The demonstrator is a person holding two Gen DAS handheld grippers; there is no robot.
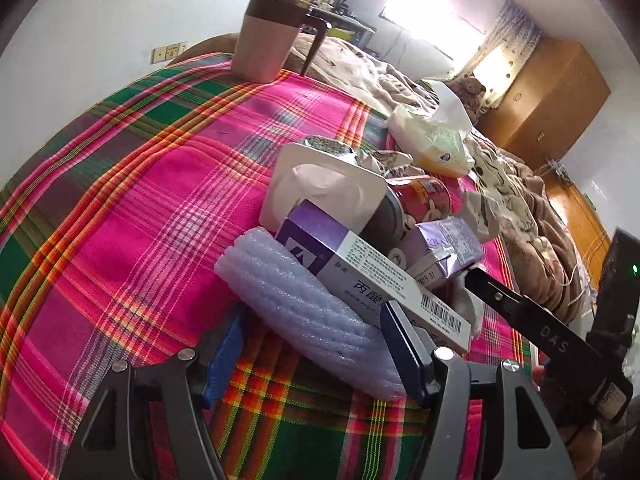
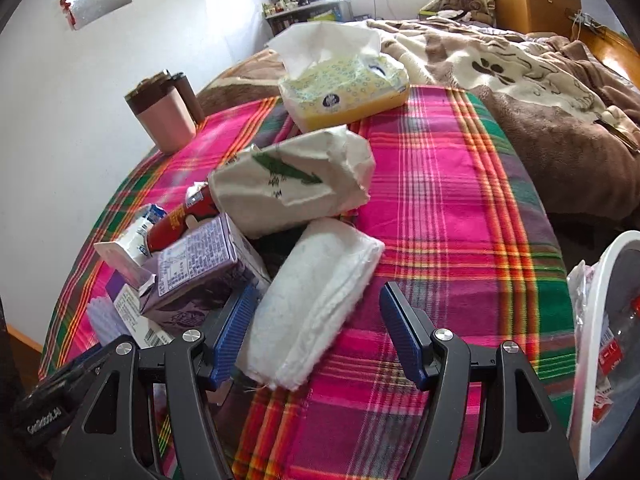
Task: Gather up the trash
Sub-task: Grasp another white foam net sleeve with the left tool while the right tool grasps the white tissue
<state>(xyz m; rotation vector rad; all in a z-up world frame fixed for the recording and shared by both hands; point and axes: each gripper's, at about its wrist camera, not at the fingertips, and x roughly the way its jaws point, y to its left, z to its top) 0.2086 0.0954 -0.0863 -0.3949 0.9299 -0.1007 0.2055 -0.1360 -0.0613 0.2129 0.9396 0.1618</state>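
Note:
On a plaid cloth (image 1: 132, 208) lies a heap of trash. My left gripper (image 1: 312, 312) stands open around a white foam roll (image 1: 304, 320); the left pad is clear of it. A purple-and-white medicine box (image 1: 360, 276) rests on the roll. Behind are a white card box (image 1: 332, 188), a red can (image 1: 424, 196) and a purple carton (image 1: 444, 248). My right gripper (image 2: 319, 288) is open astride a folded white tissue wad (image 2: 316, 304), with a gap at the right pad. A crumpled paper bag (image 2: 292, 176) with green print lies beyond it.
A yellow tissue pack (image 2: 348, 92) and a pink mug (image 2: 164, 120) stand at the far side of the cloth. A white bin (image 2: 592, 320) holding wrappers is at the right edge. A bed with a brown blanket (image 2: 540, 92) lies behind. The right gripper's black finger (image 1: 520, 308) shows in the left wrist view.

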